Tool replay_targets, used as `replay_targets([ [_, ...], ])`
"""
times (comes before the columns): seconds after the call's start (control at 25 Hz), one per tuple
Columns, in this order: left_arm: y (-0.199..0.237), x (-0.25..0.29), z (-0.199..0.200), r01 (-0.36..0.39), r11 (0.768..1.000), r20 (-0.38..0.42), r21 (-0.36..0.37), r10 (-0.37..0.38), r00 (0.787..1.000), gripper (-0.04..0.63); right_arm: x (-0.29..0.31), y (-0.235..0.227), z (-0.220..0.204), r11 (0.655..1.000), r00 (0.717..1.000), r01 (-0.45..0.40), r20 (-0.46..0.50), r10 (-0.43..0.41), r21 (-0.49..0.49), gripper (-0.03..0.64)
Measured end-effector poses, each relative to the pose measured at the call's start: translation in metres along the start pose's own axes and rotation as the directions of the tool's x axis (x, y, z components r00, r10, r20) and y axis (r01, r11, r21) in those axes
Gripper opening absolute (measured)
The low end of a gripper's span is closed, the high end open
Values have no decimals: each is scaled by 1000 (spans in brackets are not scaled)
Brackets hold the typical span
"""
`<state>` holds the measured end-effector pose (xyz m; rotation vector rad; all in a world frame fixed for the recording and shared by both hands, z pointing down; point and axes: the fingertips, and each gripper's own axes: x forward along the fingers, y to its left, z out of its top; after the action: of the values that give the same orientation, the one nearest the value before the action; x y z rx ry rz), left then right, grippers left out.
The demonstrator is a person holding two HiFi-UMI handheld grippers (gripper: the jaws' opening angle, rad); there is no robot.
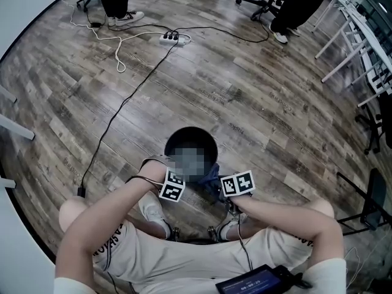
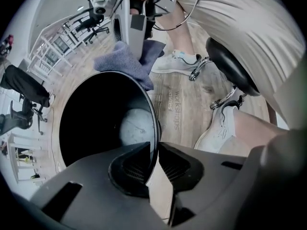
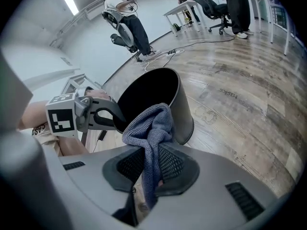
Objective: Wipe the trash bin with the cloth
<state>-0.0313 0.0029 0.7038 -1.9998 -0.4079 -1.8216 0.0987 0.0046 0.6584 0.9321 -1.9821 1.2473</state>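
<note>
Trash bin [image 3: 184, 104]: black, upright on wood floor [image 3: 249, 95].
Left gripper [image 2: 152, 150]: jaws narrow, pinching the bin's rim.
Right gripper [image 3: 152, 152]: jaws clamped on grey-blue cloth [image 3: 148, 123], against the rim.

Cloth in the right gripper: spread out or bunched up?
Bunched. The cloth is a crumpled wad pinched between the right gripper's jaws, at the bin's rim.

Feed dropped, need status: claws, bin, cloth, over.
Left claw clamped on trash bin rim. Right claw shut on cloth, at the rim. Floor cable well off the bin.
</note>
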Motion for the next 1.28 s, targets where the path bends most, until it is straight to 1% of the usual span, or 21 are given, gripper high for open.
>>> replay_targets([
  [0.16, -3, 1, 14, 1, 1000, 15, 16, -1, 1000, 52, 15, -12, -4, 999, 999, 41, -16, -42, -29, 61],
  [0.4, -1, 1, 19, -11, 1000, 46, 5, 11, 999, 49, 51, -36, -18, 993, 995, 79, -49, -84, -85, 61],
  [0.6, -1, 2, 28, -26, 1000, 74, -9, 26, 997, 41, 86, -68, -28, 977, 988, 133, -56, -144, -166, 61],
  [0.8, 7, -2, 25, -33, 999, 95, -19, 34, 995, 32, 120, -97, -22, 962, 978, 187, -58, -202, -198, 61],
  [0.88, 4, -2, 27, -29, 999, 104, -22, 31, 994, 32, 135, -108, -29, 956, 973, 199, -72, -219, -217, 61],
  [1.0, 1, -1, 31, -25, 999, 112, -24, 28, 993, 32, 158, -129, -41, 951, 971, 194, -91, -221, -239, 61],
  [1.08, 3, -1, 30, -26, 999, 111, -23, 28, 993, 32, 165, -138, -42, 951, 968, 201, -101, -230, -236, 61],
  [1.16, 4, -2, 29, -29, 999, 108, -21, 31, 994, 32, 173, -142, -44, 961, 970, 195, -108, -219, -195, 61],
  [1.28, 5, -1, 29, -34, 999, 108, -23, 37, 994, 32, 178, -146, -44, 972, 976, 195, -75, -205, -128, 61],
])
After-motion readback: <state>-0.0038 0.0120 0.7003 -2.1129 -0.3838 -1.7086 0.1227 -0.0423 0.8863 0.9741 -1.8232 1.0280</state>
